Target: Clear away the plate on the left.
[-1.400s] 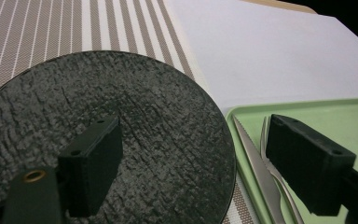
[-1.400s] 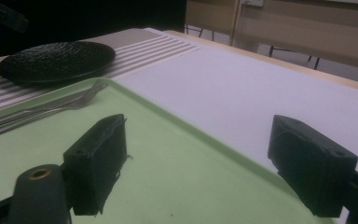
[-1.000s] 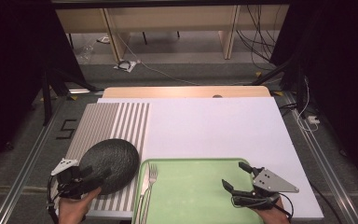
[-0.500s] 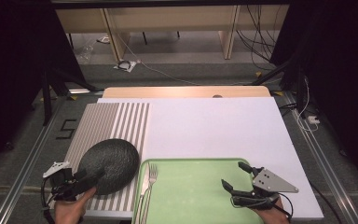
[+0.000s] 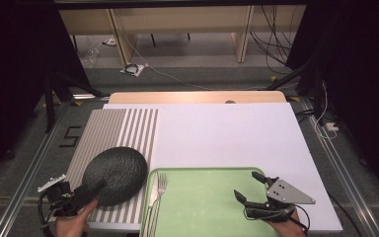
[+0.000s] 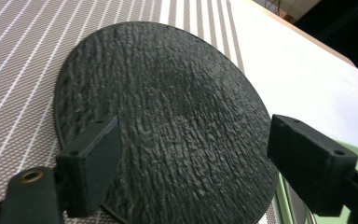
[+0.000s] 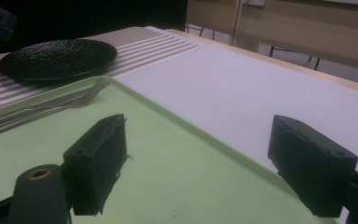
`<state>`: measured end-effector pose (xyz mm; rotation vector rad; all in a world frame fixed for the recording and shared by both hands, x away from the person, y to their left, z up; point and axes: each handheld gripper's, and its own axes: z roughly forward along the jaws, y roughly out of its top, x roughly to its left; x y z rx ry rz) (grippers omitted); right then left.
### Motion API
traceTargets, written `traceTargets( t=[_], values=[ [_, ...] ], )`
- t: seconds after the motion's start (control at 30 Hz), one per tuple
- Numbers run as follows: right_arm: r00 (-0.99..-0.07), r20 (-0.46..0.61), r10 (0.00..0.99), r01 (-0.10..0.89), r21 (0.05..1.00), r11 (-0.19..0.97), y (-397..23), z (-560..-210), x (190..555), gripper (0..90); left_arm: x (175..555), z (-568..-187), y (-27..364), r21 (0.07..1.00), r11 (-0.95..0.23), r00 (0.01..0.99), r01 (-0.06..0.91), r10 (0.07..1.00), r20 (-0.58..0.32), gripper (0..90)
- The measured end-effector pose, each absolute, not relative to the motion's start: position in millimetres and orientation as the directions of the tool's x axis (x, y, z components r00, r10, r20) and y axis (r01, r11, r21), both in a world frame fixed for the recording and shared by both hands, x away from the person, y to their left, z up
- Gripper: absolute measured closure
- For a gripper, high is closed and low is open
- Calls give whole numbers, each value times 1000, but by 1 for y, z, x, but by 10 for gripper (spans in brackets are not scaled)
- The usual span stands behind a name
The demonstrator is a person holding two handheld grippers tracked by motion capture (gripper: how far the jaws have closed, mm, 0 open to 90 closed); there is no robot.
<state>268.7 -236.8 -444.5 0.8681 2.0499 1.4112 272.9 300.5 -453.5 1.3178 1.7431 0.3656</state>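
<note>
Two grippers: both at the near edge of the tabletop, each held in a hand, both with jaws spread.
Left gripper [image 5: 96, 190]: near-left corner of the tabletop; jaws apart on either side of the plate's near rim, empty — whether a jaw touches the rim, I cannot tell. In the left gripper view [image 6: 191, 172] the plate shows between the two jaws.
Left hand [image 5: 71, 224]: at the near edge, wrapped round the gripper's grip.
Right gripper [image 5: 250, 190]: over the near-right part of the tray; jaws wide apart, gripping nothing. In the right gripper view [image 7: 196, 163] bare green tray floor shows between them.
Right hand [image 5: 288, 228]: at the near edge, under the grey plate of its gripper.
Tray [image 5: 212, 217]: light green, rimmed, along the near edge, right of the mat — its left rim just beside the plate.
Fork [image 5: 159, 195]: on the tray's left side, tines pointing to the far edge.
Knife [image 5: 151, 200]: just left of the fork, along the tray's left rim.
Plate [image 5: 116, 170]: black, round, rough-textured, flat on the near-right part of the striped mat.
Striped mat [image 5: 113, 131]: grey with white stripes, left side of the tabletop.
White sheet [image 5: 227, 133]: covers the middle and right of the tabletop, up toward the far edge.
</note>
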Motion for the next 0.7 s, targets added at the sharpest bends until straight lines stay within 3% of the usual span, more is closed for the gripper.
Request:
traceTargets(
  t=[0.37, 0.7],
  values=[
    [-673, -45, 738, 224, 939, 262, -236, -444, 268, 203, 265, -459, 310, 630, 486, -109, 605, 835, -540, 167],
    [-674, -46, 738, 223, 939, 262, -235, -444, 268, 204, 257, -469, 318, 520, 624, -186, 584, 726, -662, 168]
  ],
)
